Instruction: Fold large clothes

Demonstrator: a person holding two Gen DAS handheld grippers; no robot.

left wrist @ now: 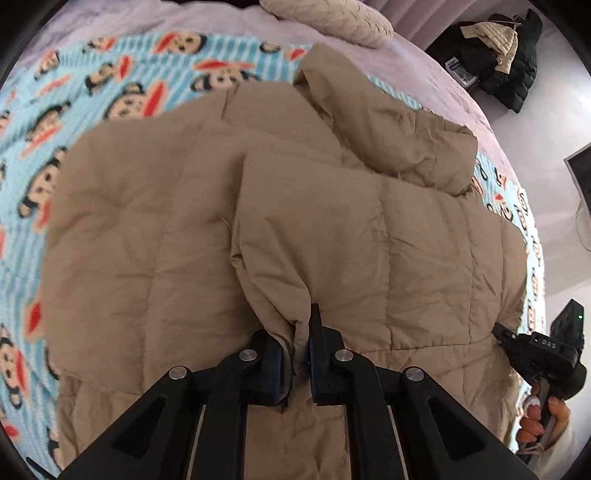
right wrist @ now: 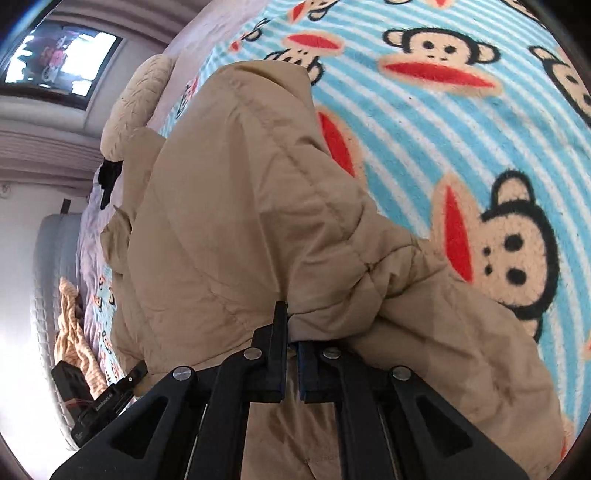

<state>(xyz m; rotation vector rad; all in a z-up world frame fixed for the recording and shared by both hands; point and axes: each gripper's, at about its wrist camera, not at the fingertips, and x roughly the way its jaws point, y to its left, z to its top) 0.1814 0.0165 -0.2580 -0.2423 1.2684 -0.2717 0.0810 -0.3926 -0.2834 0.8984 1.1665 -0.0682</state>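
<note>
Tan quilted coat [left wrist: 155,229] lies spread on the monkey-print blanket [left wrist: 122,55].

The bed [left wrist: 424,62] carried a lilac sheet [left wrist: 229,22]. A striped blue monkey-print blanket [left wrist: 110,74] lay spread on the sheet. A tan quilted coat [left wrist: 155,229] lay on the blanket. A cream pillow [left wrist: 332,18] rested on the sheet beyond the blanket.

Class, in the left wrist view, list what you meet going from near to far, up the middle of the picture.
left hand-held gripper → tan puffer jacket → monkey-print blanket → lilac bedcover → cream pillow
</note>
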